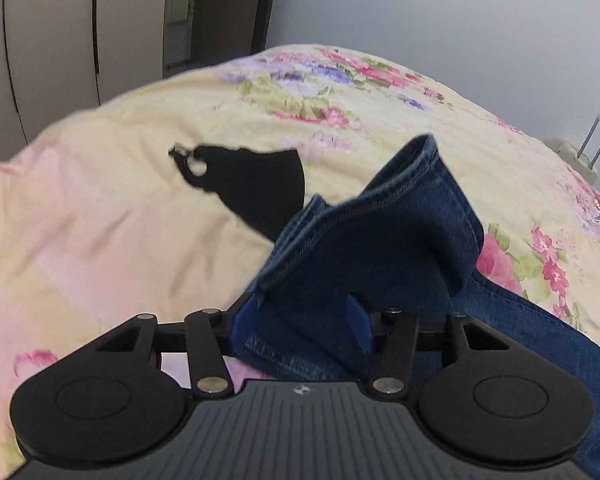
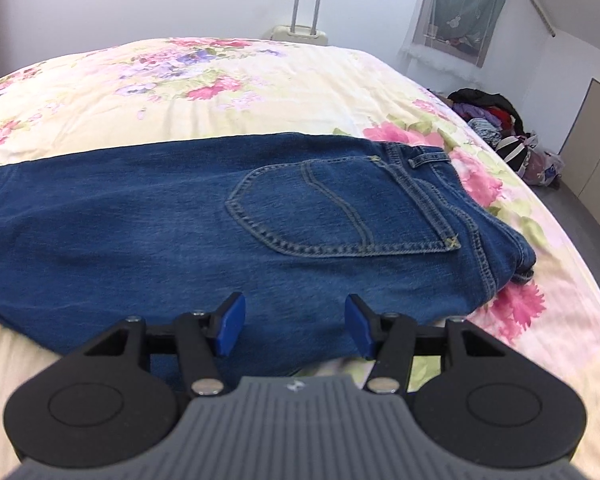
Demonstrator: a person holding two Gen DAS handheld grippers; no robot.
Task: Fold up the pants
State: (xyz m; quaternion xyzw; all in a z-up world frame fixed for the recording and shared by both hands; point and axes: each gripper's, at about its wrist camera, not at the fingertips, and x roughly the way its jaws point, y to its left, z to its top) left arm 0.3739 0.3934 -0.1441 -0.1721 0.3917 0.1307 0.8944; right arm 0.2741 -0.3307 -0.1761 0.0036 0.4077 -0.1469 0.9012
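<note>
Bunching between left gripper (image 1: 302, 320) pads: jeans (image 1: 380, 248)

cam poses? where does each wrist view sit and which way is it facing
Left wrist: behind the left gripper, looking across the floral bedspread toward the wardrobe; lifted jeans hem drapes over its blue pads.
Right wrist: behind the open right gripper, low over the jeans' back pocket, facing the suitcase.
Shared: jeans, bedspread, suitcase.

The right hand-held gripper (image 2: 296, 326) hovers with jaws apart over the near edge of the jeans (image 2: 220, 216), which lie flat ahead across the floral bed (image 2: 204, 92); their back pocket (image 2: 340, 208) sits just beyond, slightly right.
</note>
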